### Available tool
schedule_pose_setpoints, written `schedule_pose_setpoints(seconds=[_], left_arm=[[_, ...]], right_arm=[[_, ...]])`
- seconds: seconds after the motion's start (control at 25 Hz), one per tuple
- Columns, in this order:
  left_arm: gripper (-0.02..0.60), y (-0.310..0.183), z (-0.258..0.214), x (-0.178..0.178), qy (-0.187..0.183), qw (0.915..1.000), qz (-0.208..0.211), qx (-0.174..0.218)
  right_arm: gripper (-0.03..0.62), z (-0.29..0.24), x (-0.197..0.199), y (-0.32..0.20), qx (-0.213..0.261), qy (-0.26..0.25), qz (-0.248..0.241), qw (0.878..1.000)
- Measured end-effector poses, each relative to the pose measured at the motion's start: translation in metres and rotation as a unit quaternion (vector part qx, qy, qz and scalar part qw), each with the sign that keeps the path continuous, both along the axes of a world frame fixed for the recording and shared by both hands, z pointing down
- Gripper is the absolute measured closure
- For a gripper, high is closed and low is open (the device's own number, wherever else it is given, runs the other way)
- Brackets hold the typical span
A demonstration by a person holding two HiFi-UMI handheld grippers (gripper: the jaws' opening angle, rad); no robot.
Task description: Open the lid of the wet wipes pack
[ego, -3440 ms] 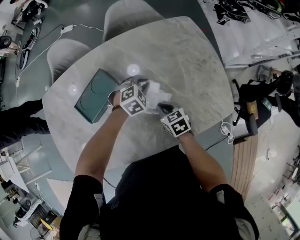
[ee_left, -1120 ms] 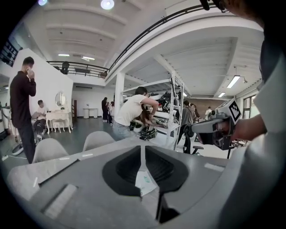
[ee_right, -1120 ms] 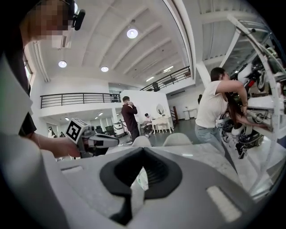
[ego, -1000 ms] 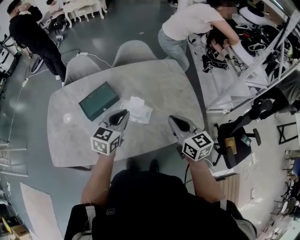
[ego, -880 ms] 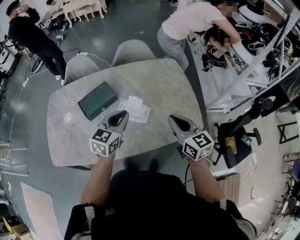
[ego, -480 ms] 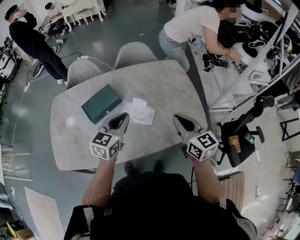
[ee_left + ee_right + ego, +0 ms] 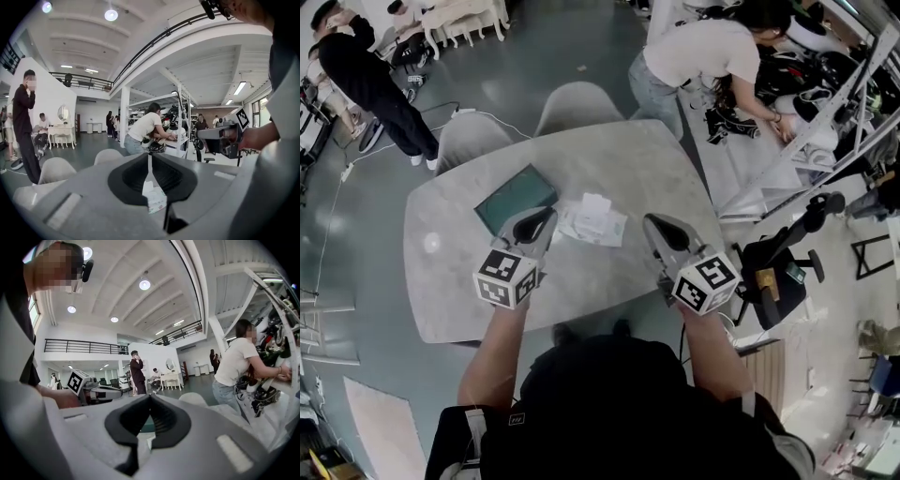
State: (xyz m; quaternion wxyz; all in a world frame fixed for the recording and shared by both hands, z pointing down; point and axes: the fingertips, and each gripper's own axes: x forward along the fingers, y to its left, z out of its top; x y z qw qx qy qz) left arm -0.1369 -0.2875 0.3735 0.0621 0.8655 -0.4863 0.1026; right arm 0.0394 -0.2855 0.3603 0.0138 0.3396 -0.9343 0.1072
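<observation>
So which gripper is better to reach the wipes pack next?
Left, probably. The left gripper is nearer the wet wipes pack, and its own view shows the pack straight ahead of its shut jaws. The right gripper sits farther aside.

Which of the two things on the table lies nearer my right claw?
The white wet wipes pack; it sits to the right of the dark green box, which lies farther off to the left.

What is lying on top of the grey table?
On the table lie a dark green box and, beside it, the white wet wipes pack. The left claw and the right claw, held above, cover parts of the tabletop; anything beneath them cannot be seen.
</observation>
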Motion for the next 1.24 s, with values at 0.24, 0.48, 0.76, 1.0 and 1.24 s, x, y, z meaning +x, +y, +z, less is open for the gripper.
schedule_pose_setpoints(seconds=[0.24, 0.48, 0.76, 1.0, 1.24], left_arm=[[0.548, 0.004, 0.007, -0.017, 0.019, 0.9997, -0.017, -0.004], [0.550, 0.004, 0.008, -0.016, 0.023, 0.9996, -0.017, -0.008], [0.551, 0.001, 0.007, -0.007, 0.016, 0.9997, -0.016, -0.007], [0.552, 0.001, 0.009, 0.003, 0.013, 0.9997, -0.016, -0.011], [0.552, 0.002, 0.015, 0.014, 0.012, 0.9996, -0.018, -0.015]], right_arm=[[0.591, 0.002, -0.009, 0.002, -0.002, 0.007, 0.001, 1.000], [0.591, 0.001, -0.015, -0.001, 0.001, 0.010, -0.004, 1.000], [0.592, 0.004, -0.014, -0.002, -0.001, 0.009, -0.012, 1.000], [0.592, 0.007, -0.005, -0.004, -0.003, 0.006, -0.014, 1.000], [0.592, 0.016, 0.008, -0.004, -0.017, 0.000, -0.016, 1.000]])
